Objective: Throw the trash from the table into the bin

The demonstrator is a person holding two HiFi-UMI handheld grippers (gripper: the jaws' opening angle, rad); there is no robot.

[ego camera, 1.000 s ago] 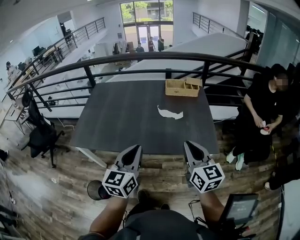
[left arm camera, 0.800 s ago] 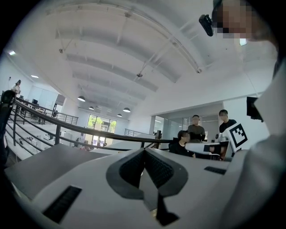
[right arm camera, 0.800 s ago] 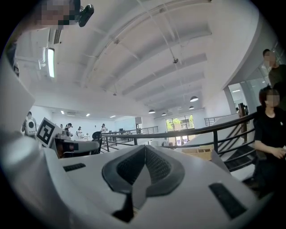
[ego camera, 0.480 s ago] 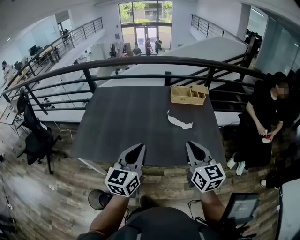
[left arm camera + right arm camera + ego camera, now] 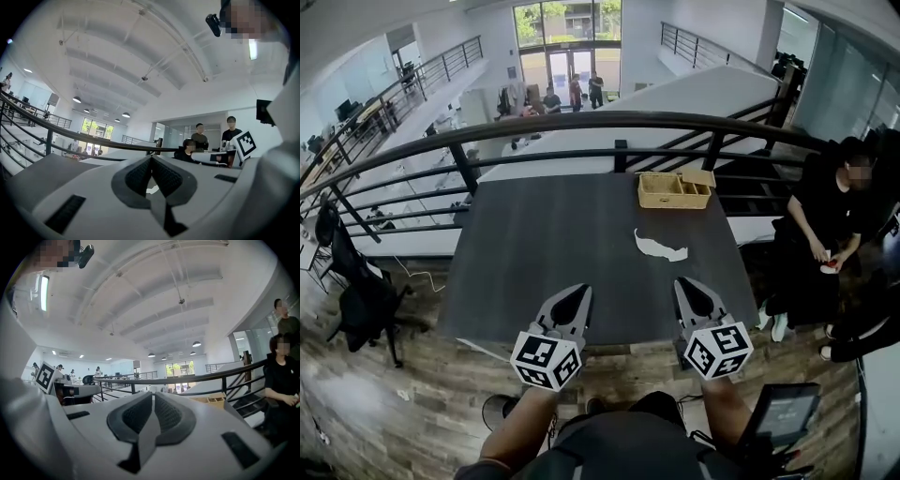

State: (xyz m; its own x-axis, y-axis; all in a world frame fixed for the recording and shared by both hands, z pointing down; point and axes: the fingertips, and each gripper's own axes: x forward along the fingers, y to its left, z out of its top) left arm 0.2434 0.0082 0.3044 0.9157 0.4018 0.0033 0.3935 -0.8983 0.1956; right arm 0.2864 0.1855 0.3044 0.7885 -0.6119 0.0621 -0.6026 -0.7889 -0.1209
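left claw (image 5: 579,291): clenched, empty | right claw (image 5: 682,283): clenched, empty | trash: torn white paper scrap (image 5: 661,247) flat on dark counter (image 5: 544,244), ahead of right claw, apart | wooden tray (image 5: 673,189): farther ahead, at the counter's far edge

This is a big open office, seen from an upper floor. Just past the jaws stands a dark table (image 5: 534,253), and behind it a black railing (image 5: 581,120) guards the edge. Far ahead of the jaws, down below, are tall glass doors (image 5: 567,67) with people (image 5: 595,89) standing near them. Off to the left of the jaws a black office chair (image 5: 361,305) sits on the wood floor (image 5: 412,403). Farther that way runs a long balcony (image 5: 422,84) lined with desks (image 5: 342,117). To the right of the jaws are glass walls (image 5: 844,84). Round lamps (image 5: 125,115) hang from the white ceiling (image 5: 117,51).
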